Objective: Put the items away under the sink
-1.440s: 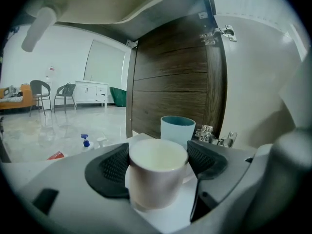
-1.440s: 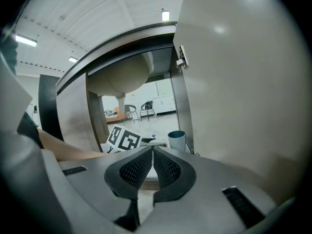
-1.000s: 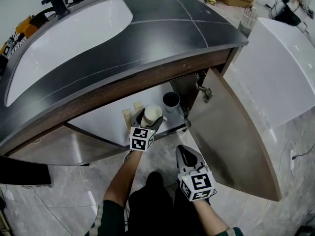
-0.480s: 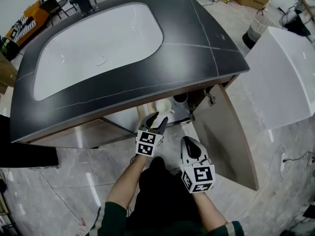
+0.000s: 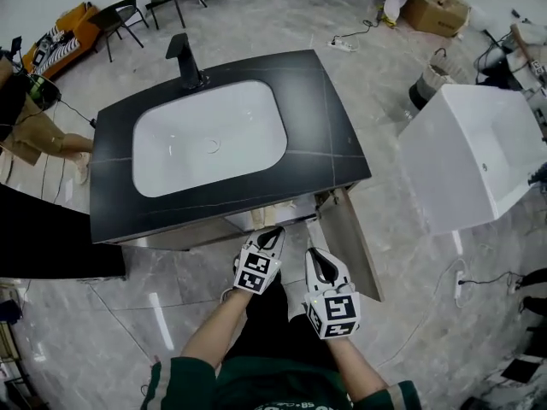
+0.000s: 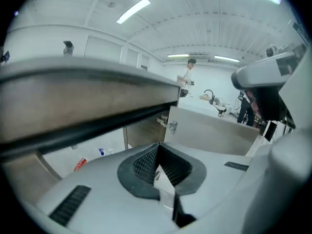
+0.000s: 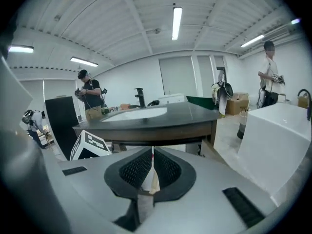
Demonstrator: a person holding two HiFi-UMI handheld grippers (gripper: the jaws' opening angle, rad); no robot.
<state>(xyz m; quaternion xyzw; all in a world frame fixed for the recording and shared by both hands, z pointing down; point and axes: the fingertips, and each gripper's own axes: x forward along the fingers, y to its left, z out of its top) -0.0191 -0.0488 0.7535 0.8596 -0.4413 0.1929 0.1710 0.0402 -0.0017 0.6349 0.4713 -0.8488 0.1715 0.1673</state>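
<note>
The vanity has a black countertop (image 5: pixel 329 126), a white basin (image 5: pixel 209 139) and a black faucet (image 5: pixel 182 58). Its right cabinet door (image 5: pixel 355 242) stands open. Only a strip of the cabinet opening (image 5: pixel 275 219) shows under the counter edge, with a beige item (image 5: pixel 256 219) inside. My left gripper (image 5: pixel 273 234) hovers just outside that opening, jaws shut and empty. The left gripper view looks under the counter: left gripper (image 6: pixel 158 154), door (image 6: pixel 209 130), small red and blue things (image 6: pixel 81 164) on the cabinet floor. My right gripper (image 5: pixel 314 255) is beside it, shut and empty, facing the countertop (image 7: pixel 161 117).
A large white box-like unit (image 5: pixel 466 156) stands right of the vanity. A black panel (image 5: pixel 43 246) is at the left, chairs (image 5: pixel 120 15) and cardboard boxes (image 5: pixel 436 7) at the back. People stand around the room. Grey marble floor (image 5: pixel 128 314) surrounds me.
The left gripper held a cream cup at the cabinet, let it go inside, then drew back out and shut. The head view has risen and pulled back from the vanity.
</note>
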